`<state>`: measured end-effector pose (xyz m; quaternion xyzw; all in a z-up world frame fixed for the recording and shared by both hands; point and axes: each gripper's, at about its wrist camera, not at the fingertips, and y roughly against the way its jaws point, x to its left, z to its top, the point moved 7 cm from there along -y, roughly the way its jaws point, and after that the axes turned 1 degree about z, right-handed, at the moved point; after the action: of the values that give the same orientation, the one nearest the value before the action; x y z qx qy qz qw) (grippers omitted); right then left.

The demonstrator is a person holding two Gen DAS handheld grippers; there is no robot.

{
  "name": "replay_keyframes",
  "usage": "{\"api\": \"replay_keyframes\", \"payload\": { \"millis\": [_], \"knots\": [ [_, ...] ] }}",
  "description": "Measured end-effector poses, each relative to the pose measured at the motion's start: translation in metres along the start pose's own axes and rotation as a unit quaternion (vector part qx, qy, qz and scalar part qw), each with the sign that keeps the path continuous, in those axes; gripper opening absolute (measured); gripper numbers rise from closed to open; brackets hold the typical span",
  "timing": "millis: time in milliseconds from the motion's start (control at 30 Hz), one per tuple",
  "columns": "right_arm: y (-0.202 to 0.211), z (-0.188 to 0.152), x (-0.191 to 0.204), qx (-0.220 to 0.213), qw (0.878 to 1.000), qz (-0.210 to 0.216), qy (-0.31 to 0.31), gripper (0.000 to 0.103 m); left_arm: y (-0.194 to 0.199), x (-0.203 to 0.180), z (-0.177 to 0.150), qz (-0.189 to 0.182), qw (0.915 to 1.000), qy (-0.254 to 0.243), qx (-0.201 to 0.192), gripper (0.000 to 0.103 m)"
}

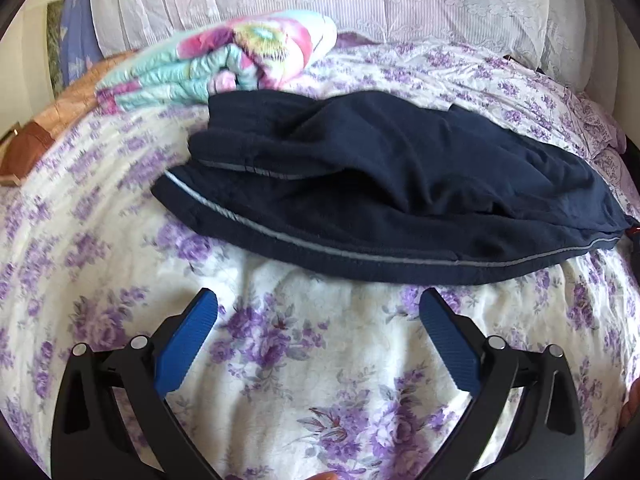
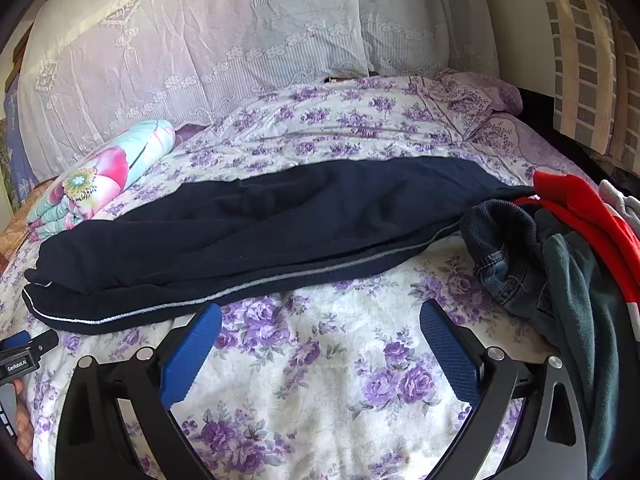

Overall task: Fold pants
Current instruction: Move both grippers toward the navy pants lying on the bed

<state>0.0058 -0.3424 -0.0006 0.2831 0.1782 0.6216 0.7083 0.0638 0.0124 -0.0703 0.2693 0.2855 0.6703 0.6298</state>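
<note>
Dark navy pants point(image 1: 380, 184) with a grey side stripe lie lengthwise across the bed, one leg folded over the other; they also show in the right wrist view point(image 2: 256, 232). My left gripper point(image 1: 318, 320) is open and empty, just in front of the pants' near edge. My right gripper point(image 2: 320, 328) is open and empty, close to the pants' striped near edge. The left gripper's body point(image 2: 24, 354) shows at the left edge of the right wrist view.
The bed has a white sheet with purple flowers point(image 1: 304, 380). A folded colourful quilt point(image 1: 224, 64) lies behind the pants' left end. A pile of clothes with jeans point(image 2: 508, 252) and a red garment point(image 2: 588, 216) sits at the right. White lace pillows point(image 2: 200, 48) stand at the back.
</note>
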Motion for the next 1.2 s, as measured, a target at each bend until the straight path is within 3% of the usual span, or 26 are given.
{"api": "replay_keyframes", "payload": {
  "millis": [233, 467, 700, 1200],
  "knots": [
    [0.009, 0.008, 0.005, -0.04, 0.999, -0.004, 0.035, 0.1, 0.025, -0.007, 0.009, 0.026, 0.9972, -0.029, -0.064, 0.098],
    [0.011, 0.009, 0.007, -0.046, 0.999, 0.009, 0.021, 0.1, 0.034, -0.014, 0.012, 0.03, 0.9945, -0.047, -0.089, 0.098],
    [0.011, 0.009, 0.006, -0.052, 0.998, 0.026, -0.002, 0.1, 0.033, -0.015, 0.01, 0.028, 0.9946, -0.047, -0.088, 0.098],
    [0.009, 0.003, 0.009, -0.045, 0.999, 0.007, 0.026, 0.1, 0.029, -0.015, 0.008, 0.026, 0.996, -0.041, -0.075, 0.098]
  ]
}}
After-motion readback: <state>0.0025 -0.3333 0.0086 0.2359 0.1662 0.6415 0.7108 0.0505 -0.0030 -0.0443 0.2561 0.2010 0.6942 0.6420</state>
